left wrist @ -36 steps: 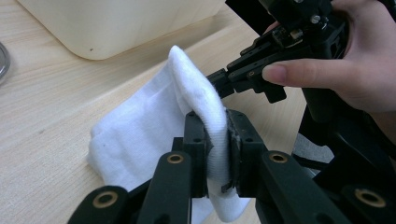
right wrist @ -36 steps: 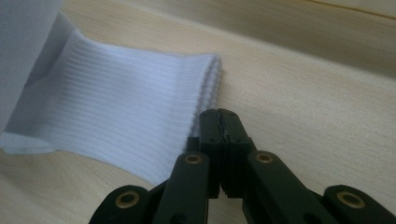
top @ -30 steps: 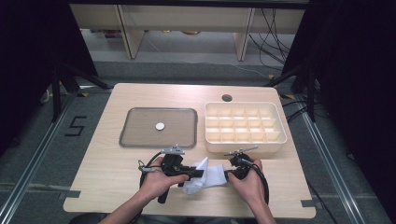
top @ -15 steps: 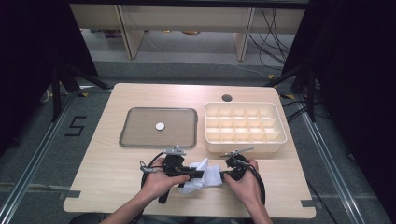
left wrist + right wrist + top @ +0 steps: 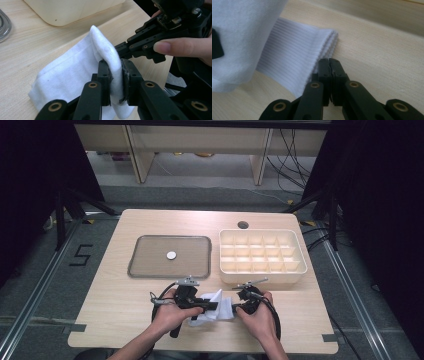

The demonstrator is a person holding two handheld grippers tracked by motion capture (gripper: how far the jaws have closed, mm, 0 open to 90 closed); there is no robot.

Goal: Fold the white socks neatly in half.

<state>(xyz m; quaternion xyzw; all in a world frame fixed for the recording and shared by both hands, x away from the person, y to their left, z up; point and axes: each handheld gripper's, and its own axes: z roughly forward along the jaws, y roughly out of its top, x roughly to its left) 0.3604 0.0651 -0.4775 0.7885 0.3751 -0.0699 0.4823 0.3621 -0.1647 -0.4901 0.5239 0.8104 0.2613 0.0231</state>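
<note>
A white sock (image 5: 216, 304) lies bunched on the table's front edge, between both hands. My left gripper (image 5: 216, 306) is shut on a raised fold of the sock (image 5: 75, 72); the cloth is squeezed between its black pads (image 5: 106, 72). My right gripper (image 5: 235, 310) comes in from the right with its jaws pressed together and nothing between them. In the right gripper view its tip (image 5: 329, 62) sits on the wood right beside the sock's ribbed cuff (image 5: 294, 57). The left gripper view shows the right gripper's (image 5: 120, 47) tip against the back of the fold.
A grey tray (image 5: 150, 270) holding one small white disc (image 5: 171, 255) sits behind the left hand. A cream box of several compartments (image 5: 260, 270) stands behind the right hand. A cable hole (image 5: 243, 225) is near the table's far edge.
My right gripper has edged a little to the left, closer to the sock. The left gripper and the fold it holds have stayed put.
</note>
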